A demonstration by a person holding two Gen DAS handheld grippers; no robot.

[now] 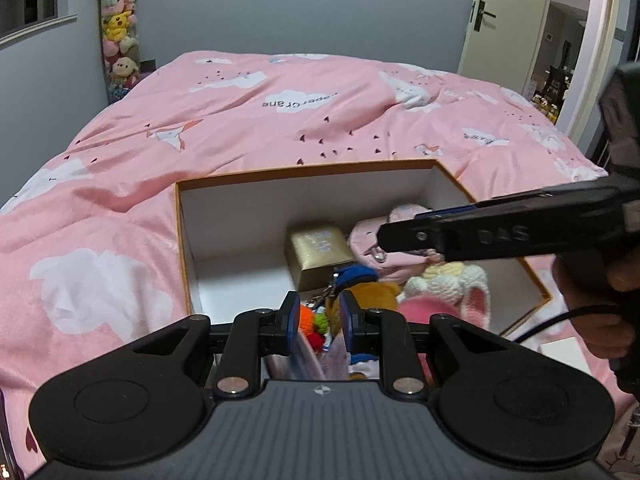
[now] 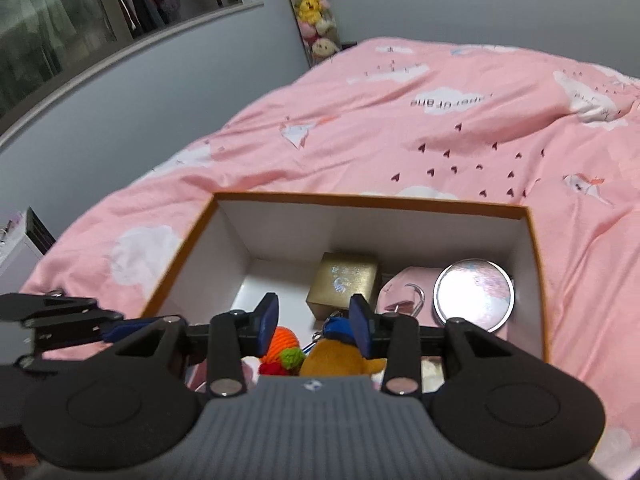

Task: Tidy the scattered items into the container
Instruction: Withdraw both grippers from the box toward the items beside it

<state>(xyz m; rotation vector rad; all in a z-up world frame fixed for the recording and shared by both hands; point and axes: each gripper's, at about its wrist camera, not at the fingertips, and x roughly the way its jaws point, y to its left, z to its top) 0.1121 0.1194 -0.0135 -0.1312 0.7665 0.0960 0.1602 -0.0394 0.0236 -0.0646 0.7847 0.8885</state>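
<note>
My left tongs (image 1: 319,316) hang over the near end of the box, blue pads a narrow gap apart with nothing pinched between them. Through that gap I see an orange, green and red crocheted toy (image 1: 314,322) lying in the box below. My right tongs (image 2: 314,322) stand apart too, wider than the left, also empty; no earlier picture tells me more. In the left view they reach in from the right edge, above the box, with a hand (image 1: 596,300) wrapped round the handle.

Below the right tongs sits a brown plush toy with a blue cap (image 2: 340,354) and a metal keyring, next to the crocheted toy. Just beyond those, a small gold-coloured cardboard box (image 2: 344,286) rests on the floor of the container. To its right lies a pink pouch with a metal clasp (image 2: 404,298), and a round silver-rimmed compact mirror (image 2: 474,296) leans near the right wall. From the left view I also pick out a white and pink crocheted bunny hat (image 1: 452,284) at the near right.

All of it sits inside the open rectangular cardboard container with white walls and orange rim (image 2: 360,200), which rests on a bed with a pink cloud-print duvet (image 2: 400,128). Beyond the bed, a tall clear column of plush toys (image 1: 119,36) stands against the grey wall, and a cream door (image 1: 508,20) stands open at right.
</note>
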